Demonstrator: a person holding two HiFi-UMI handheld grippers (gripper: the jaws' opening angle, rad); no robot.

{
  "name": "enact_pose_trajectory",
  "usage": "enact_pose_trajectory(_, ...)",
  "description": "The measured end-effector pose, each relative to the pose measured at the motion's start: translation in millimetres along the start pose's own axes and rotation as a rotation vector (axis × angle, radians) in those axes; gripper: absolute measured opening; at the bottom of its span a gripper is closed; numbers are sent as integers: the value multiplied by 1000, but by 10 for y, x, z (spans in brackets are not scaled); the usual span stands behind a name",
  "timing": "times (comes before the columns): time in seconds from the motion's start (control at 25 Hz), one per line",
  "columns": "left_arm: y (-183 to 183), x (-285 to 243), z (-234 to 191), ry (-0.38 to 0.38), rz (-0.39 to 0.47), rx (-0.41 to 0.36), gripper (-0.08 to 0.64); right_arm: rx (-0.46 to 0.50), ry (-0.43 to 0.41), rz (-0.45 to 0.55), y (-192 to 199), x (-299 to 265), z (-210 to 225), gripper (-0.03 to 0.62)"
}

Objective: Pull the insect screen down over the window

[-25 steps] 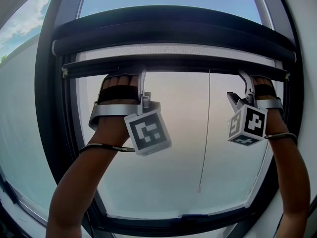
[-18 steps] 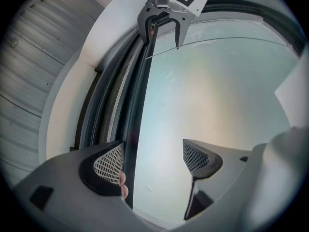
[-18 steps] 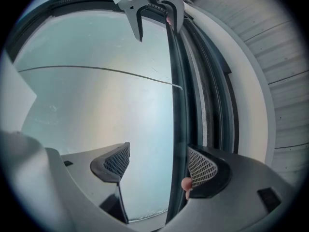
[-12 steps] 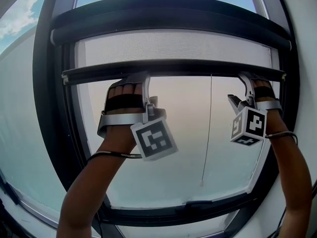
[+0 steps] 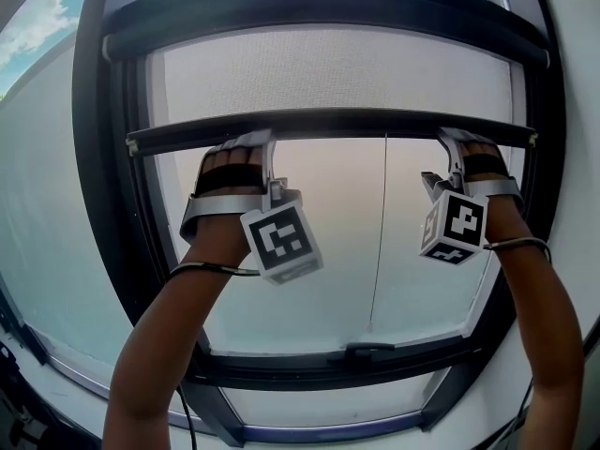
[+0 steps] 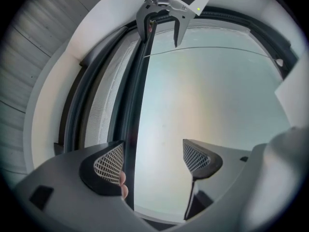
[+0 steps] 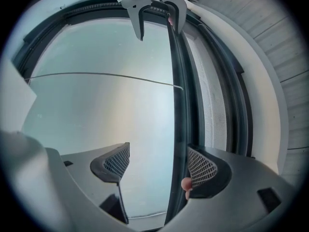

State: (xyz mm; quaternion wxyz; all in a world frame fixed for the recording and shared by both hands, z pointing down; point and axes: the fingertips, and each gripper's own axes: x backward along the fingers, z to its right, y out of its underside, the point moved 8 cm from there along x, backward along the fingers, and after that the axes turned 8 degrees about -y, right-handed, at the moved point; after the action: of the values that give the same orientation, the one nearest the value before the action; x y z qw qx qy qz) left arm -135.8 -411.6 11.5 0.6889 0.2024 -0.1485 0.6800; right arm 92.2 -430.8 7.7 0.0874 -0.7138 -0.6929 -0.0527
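The insect screen's pale mesh (image 5: 328,68) hangs partway down from the dark roller housing (image 5: 319,7). Its dark bottom bar (image 5: 328,123) crosses the window at my hands' height. My left gripper (image 5: 265,148) is open and hooked on the bar near its left end; in the left gripper view the bar (image 6: 137,100) runs beside the left pad of that gripper (image 6: 152,161). My right gripper (image 5: 453,146) is open near the bar's right end, and the bar (image 7: 178,105) lies against the right pad of that gripper (image 7: 159,166). Fingertips of each hand show behind those pads.
A thin pull cord (image 5: 379,232) hangs from the bar in front of the glass. A handle (image 5: 361,352) sits on the lower window frame. The dark side frame (image 5: 103,204) and a white wall (image 5: 577,157) close in left and right.
The bottom bar has come down from the housing and much more mesh shows above it. Both grippers have stayed on the bar and moved down with it.
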Motion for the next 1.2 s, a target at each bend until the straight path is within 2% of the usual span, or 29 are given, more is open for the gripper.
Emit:
enact_pose_trajectory(0.08,6,52,75,15,-8,-21,367,1,-19,4,5,30,-90,347)
enact_pose_trajectory(0.24,8,150,215,67,5,2,367,-11,-38,11,1,67,-241,347)
enact_pose_trajectory(0.52,53,220,355,80,-33,-18,367,-16,-65,10,-49,124,-387,347)
enact_pose_trajectory(0.6,66,274,429,90,-45,-26,367,-12,-83,17,-71,148,-480,347)
enact_pose_trajectory(0.72,-7,349,516,129,-38,7,367,-3,-110,23,-35,191,-612,347)
enact_pose_trajectory(1.0,62,579,881,206,-57,-20,367,17,-179,41,-54,324,-1010,347)
enact_pose_trajectory(1.2,65,663,1008,241,-81,-29,366,15,-243,21,-73,373,-1119,347)
